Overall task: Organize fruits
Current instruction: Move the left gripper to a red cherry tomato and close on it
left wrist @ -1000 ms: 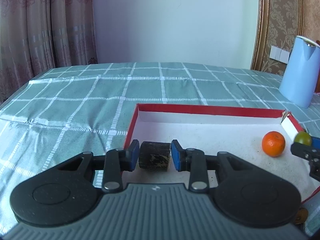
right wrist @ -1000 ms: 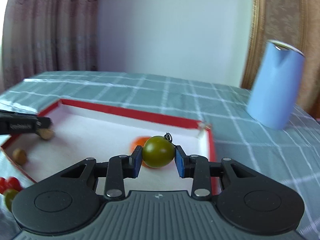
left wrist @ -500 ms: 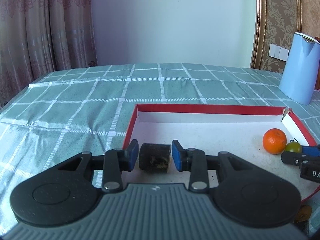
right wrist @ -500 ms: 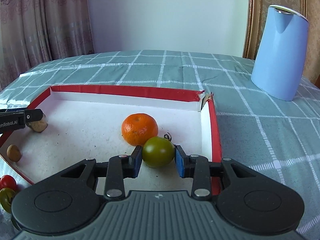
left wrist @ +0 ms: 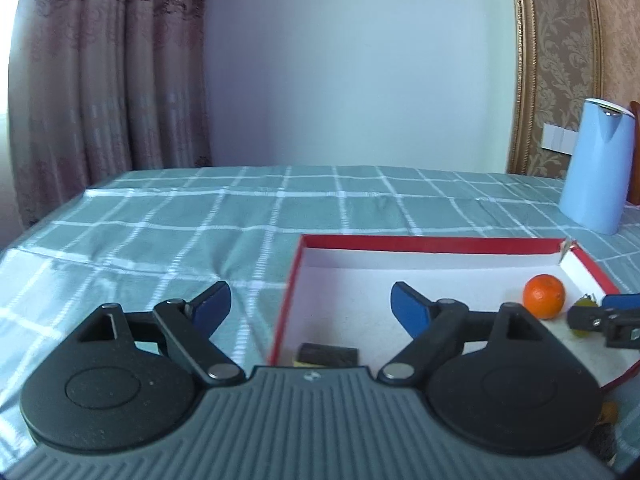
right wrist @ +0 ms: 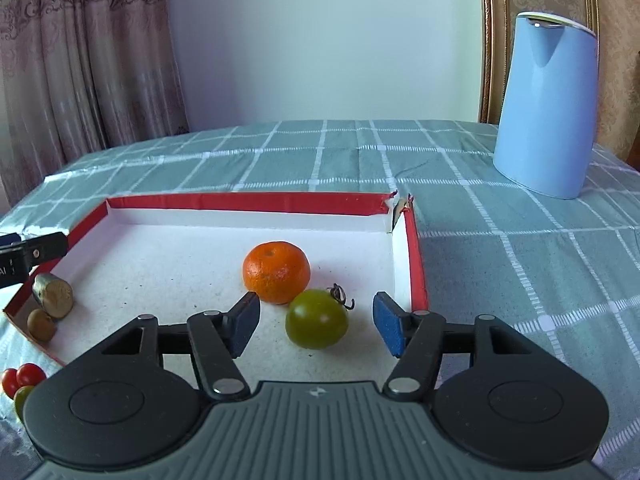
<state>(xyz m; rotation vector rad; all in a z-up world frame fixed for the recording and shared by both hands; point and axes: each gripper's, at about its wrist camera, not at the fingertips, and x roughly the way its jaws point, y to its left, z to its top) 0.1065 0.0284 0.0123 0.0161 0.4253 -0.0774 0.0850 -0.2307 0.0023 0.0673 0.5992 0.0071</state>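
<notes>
- Both grippers have let go since a second ago: the dark stub and the green tomato, pinched then, now lie loose on the floor of the box.
- Left wrist view: the left gripper point(left wrist: 310, 308) has its jaws spreading wide, nothing between the pads. The dark stub point(left wrist: 328, 353) lies just below them at 6 o'clock, inside the red-rimmed box point(left wrist: 432, 243) by its near left corner. An orange point(left wrist: 544, 295) sits at 3 o'clock near the right wall, with the other gripper's tips beside it. A blue jug point(left wrist: 596, 164) stands on the checked tablecloth point(left wrist: 168, 224) at 2 o'clock.
- Right wrist view: the right gripper point(right wrist: 316, 324) has its jaws opening; the green tomato point(right wrist: 317, 319) rests between the pads, but neither pad touches it. It sits touching, or very nearly touching, the orange at 12 o'clock. At 9 o'clock the stub lies by a small brown fruit point(right wrist: 40, 325); red cherry tomatoes point(right wrist: 24, 376) wait outside the box at 8 o'clock.
- Step in hand, as I judge it: releasing after placing. Next, each gripper should draw back clear of the box, then go for the cherry tomatoes left on the cloth.
</notes>
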